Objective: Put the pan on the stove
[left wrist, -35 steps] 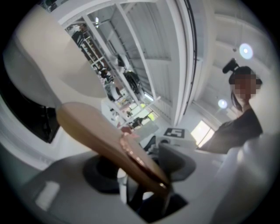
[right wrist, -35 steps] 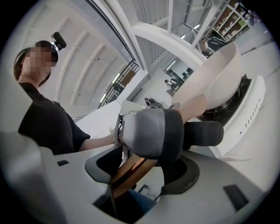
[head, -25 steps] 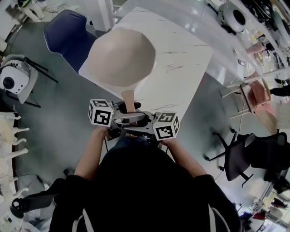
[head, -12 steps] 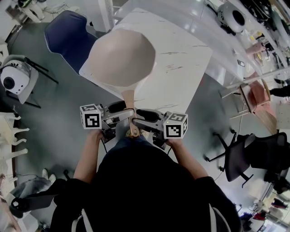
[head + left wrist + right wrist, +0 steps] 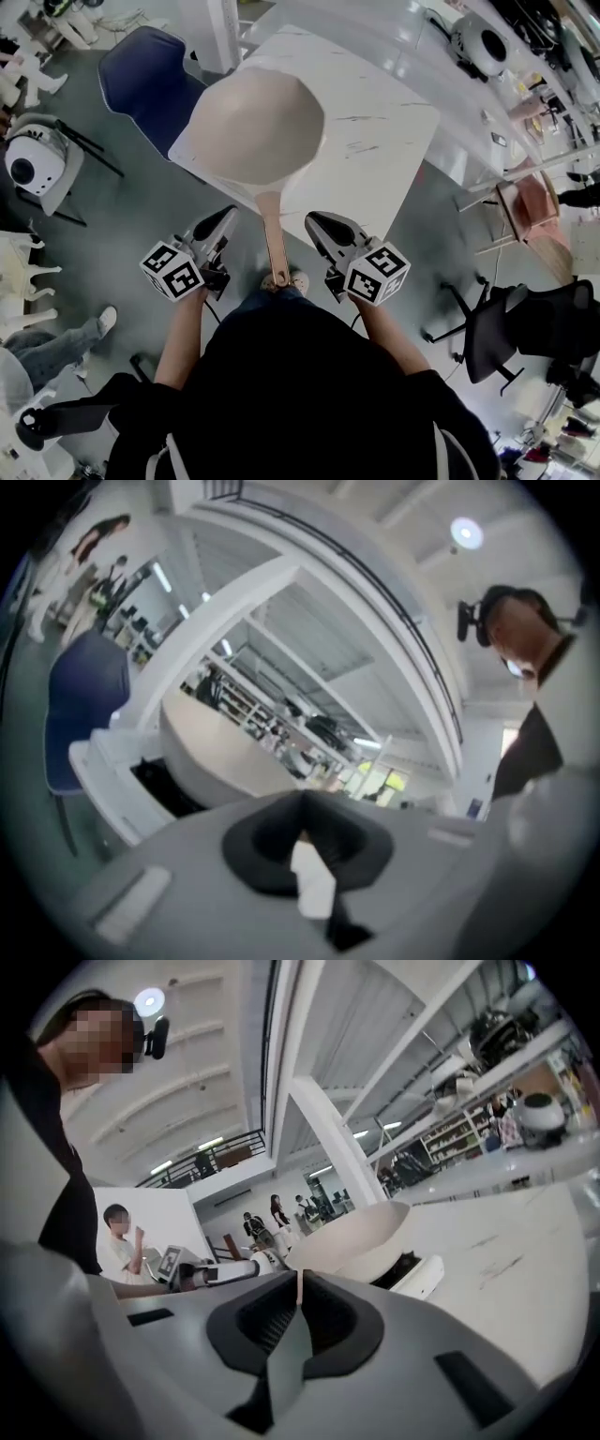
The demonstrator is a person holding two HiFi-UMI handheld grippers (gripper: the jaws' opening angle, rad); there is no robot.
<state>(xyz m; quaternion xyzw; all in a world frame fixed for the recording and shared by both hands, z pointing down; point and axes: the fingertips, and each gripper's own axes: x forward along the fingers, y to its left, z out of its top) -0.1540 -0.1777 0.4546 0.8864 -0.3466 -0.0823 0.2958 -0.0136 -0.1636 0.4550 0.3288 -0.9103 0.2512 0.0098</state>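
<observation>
Pointing its long handle toward the person, the pan sits upright.

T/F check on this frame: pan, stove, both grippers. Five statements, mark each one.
1. The beige round pan sits on the white stove. True.
2. The left gripper clamps the pan's handle. False: it is beside the handle and clear of it. Its jaws have just been closing and are together on nothing.
3. The right gripper is shut and empty. True. Its jaws have just been closing too.
4. The handle points away from the person. False: it points toward the person, between the two grippers.
5. In the head view, a dark blue chair stands left of the white marbled table. True.
</observation>
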